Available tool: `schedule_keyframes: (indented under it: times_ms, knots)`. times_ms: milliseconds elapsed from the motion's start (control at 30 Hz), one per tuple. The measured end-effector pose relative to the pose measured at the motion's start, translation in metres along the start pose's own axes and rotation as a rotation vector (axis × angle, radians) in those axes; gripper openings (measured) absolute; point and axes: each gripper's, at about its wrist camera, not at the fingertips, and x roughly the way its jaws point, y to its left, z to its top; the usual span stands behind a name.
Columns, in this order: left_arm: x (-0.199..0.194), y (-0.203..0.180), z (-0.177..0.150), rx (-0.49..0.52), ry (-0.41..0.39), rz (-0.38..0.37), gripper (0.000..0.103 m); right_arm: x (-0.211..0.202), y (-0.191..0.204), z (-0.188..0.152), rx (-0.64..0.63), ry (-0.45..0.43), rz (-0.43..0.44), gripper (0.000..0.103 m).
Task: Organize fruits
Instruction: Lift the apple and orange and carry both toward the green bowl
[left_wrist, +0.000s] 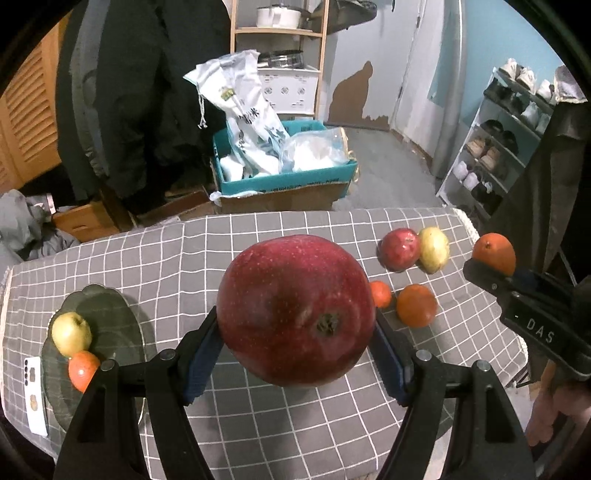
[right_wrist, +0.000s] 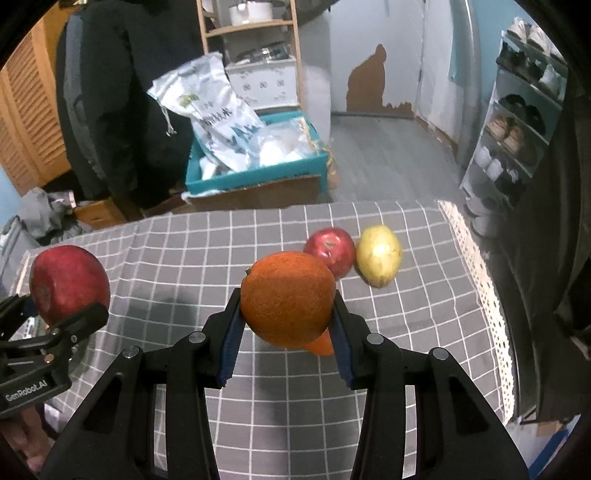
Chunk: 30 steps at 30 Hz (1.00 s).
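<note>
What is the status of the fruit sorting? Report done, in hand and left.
Done: a yellow-green apple and a small orange fruit sit on the glass plate. In hand: left gripper holds a big red apple; right gripper holds an orange. Left on the cloth: red apple, pear, two oranges.

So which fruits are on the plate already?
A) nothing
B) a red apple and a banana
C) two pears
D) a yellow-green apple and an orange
D: in the left wrist view the dark plate holds a yellow-green apple and an orange.
</note>
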Motion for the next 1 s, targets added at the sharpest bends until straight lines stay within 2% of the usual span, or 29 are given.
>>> schedule_keyframes:
  times_ms: [533,1000]
  knots:
    - [-0.05,0.019,0.0,-0.031,-0.096,0.013,0.076,-0.051,0.027,0.015,-0.06,-0.103,0.062,0.042]
    - [-0.082,0.042,0.003,-0.066,-0.174,0.041,0.076,-0.066,0.052,0.022,-0.089,-0.142,0.095,0.042]
